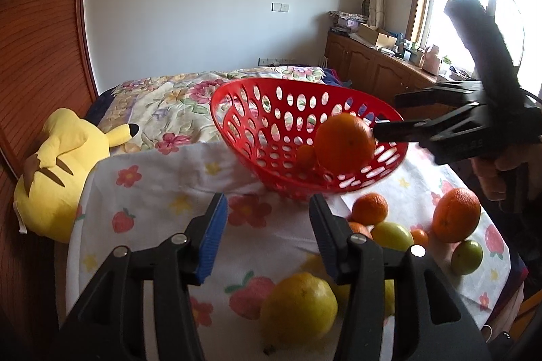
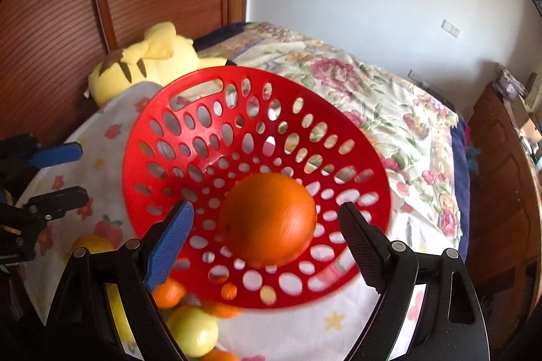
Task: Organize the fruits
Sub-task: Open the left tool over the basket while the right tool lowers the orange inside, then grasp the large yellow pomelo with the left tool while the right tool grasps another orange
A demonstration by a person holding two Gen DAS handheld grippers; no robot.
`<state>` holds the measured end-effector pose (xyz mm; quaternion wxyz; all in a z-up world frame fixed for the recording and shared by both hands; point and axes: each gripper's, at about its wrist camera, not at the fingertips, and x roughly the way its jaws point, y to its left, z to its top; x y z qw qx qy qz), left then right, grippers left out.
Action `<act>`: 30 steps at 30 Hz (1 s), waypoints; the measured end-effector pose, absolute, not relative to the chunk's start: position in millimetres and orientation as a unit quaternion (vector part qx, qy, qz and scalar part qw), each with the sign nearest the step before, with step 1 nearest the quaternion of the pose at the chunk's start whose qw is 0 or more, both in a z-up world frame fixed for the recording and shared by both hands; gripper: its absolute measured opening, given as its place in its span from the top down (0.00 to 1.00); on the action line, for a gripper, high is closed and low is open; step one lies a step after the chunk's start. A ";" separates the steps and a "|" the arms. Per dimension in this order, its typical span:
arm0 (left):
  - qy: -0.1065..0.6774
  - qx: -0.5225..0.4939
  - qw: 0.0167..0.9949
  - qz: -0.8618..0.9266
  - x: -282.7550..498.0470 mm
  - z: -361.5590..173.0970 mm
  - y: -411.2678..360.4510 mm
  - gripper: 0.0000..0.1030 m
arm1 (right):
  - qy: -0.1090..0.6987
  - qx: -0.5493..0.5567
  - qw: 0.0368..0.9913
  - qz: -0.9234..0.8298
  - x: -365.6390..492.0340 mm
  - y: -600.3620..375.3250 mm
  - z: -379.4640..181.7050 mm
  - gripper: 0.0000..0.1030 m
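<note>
Left gripper point(image 1: 267, 222) nearest, jaws parted, nothing between, just opening. Yellow plush point(image 1: 57, 164) off cloth's left edge. Big lemon point(image 1: 299, 305) at near edge of fruit-print cloth point(image 1: 152, 191). Red basket point(image 1: 257, 110) tilted at cloth's far edge, large orange point(image 1: 345, 142) inside. Right gripper point(image 2: 266, 224) wide apart, orange between, pads not touching. Loose oranges point(image 1: 455, 213), limes near right edge.
</note>
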<state>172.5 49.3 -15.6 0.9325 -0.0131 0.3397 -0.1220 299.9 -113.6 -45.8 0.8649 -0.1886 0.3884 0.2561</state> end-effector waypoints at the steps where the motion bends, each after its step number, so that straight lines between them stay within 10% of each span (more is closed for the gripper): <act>1: 0.340 -0.013 0.932 -0.124 168.4 -17.3 47.8 0.51 | 0.384 -0.183 0.869 0.254 294.0 -117.9 -43.8 0.13; 30: 0.328 -0.004 0.939 -0.104 110.7 -63.0 20.9 0.44 | 0.332 -0.069 0.928 0.157 163.2 -243.7 -97.1 0.11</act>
